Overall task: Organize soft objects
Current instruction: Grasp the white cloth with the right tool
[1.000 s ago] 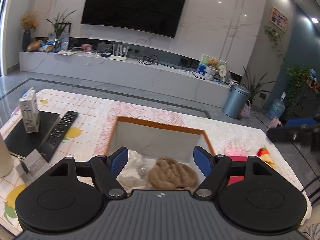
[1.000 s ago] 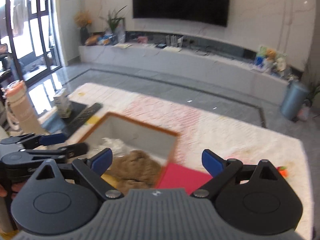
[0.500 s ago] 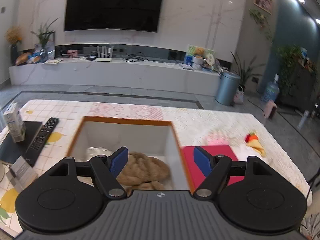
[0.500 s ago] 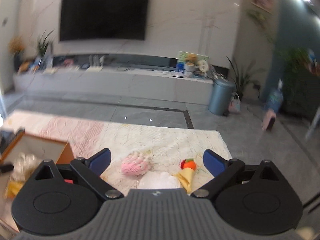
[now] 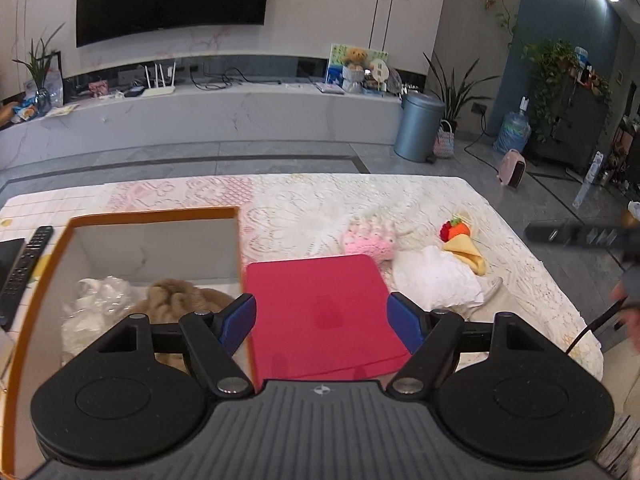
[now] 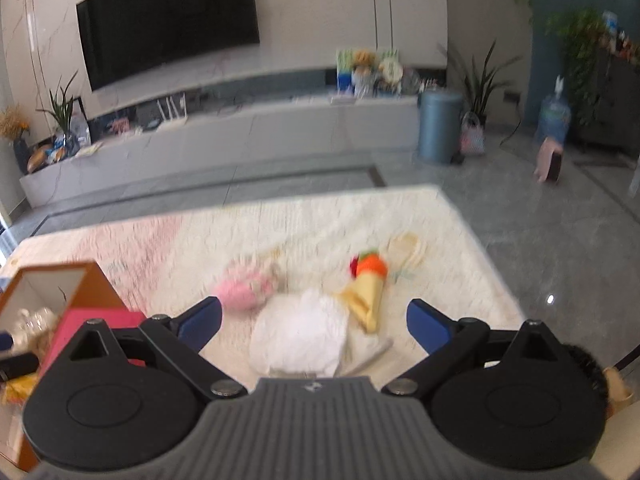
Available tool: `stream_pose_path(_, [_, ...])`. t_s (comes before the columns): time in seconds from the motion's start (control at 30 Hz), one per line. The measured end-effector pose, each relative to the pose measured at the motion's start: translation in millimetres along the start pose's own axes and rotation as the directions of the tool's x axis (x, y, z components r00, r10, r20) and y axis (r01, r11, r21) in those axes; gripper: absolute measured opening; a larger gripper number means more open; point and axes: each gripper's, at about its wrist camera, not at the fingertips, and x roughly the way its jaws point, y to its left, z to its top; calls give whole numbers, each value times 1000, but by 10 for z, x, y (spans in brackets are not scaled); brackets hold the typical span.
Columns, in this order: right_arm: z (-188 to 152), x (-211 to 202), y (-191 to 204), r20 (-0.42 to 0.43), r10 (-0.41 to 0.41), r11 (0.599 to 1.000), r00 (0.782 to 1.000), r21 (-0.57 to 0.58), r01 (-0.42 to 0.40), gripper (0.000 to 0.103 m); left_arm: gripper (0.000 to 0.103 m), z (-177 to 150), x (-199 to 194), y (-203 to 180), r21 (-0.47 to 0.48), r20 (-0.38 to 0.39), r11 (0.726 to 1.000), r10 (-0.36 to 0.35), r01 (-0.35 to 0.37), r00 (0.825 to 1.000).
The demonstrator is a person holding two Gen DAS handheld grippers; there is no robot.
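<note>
Right tool (image 6: pixel 314 320) has swung off the box (image 5: pixel 154 216) and now hangs wide open, empty, over the white cloth (image 6: pixel 300 334), probably next pick, while left tool (image 5: pixel 322 320) idles open and empty too.

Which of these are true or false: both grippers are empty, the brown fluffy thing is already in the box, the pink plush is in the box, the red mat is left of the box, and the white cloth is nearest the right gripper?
1. Both the left gripper and the right gripper are open and hold nothing. True.
2. The brown fluffy item lies inside the box. True.
3. The pink plush is in the box. False: it lies on the tablecloth, beyond the red mat.
4. The red mat lies left of the box. False: it lies right of it.
5. The white cloth is the loose item nearest the right gripper. True.
</note>
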Motion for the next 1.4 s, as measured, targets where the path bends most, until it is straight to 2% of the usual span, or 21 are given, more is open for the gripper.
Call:
stream_pose_path(0.1, [-108,301,-168,-55,24,997,998,70,-20,97,88,89,79,-110,0,-15,1000,-15,15,1000])
stream_pose_path(0.2, [-184,550,-222,-76,83,995,994,67,-78,97,88,175,195,-202,-5,-33,1000,-11,10,999])
stream_pose_path(0.3, [-237,797,-187,-104,136,987,985,101,-125,96,88,223,310,-258,-9,-53,1000,13,-14,999])
stream_pose_path(0.4, [-278,962,-66,-89,156,986,984,73,-150,96,88,216,367,-278,12,-63,999,41,-40,997])
stream_pose_path(0.47, [-296,1110,-33,-136,180,983,974,68,-172,95,88,188,378,-244,11,-72,998,57,-56,996])
stream_pose_path(0.57, [-345,1350,-67,-176,130,988,976,107,-113,92,88,162,377,-187,1,-83,998,69,-69,994])
stream_pose_path(0.7, [-426,1546,-49,-206,118,987,971,135,-91,92,88,155,287,-131,-23,-33,997,73,-74,997])
stream_pose_path(0.83, [-473,1548,120,-183,105,994,978,22,-102,91,88,191,156,-84,-38,-17,999,38,-39,999])
stream_pose_path(0.9, [-494,1628,163,-220,102,994,970,-2,-105,91,88,221,84,-73,-28,4,998,51,-50,999])
stream_pose_path(0.97, [-529,1733,175,-242,54,998,969,-6,-57,91,88,244,9,-46,-18,22,998,67,-67,997])
stream_pose_path(1.13, [-511,1797,304,-243,67,997,968,-25,-75,99,88,305,-84,52,-13,40,996,89,-89,995])
stream_pose_path(1.27, [-578,1881,434,-249,-7,992,969,-124,-25,101,88,302,-83,126,-39,37,994,99,-97,994])
stream_pose_path(1.33, [-601,1860,454,-249,-23,985,968,-171,-21,96,88,288,-72,164,-54,26,994,93,-92,995])
stream_pose_path(1.4, [-586,1813,411,-244,-30,985,969,-173,-13,82,88,269,-59,177,-61,21,994,94,-93,995])
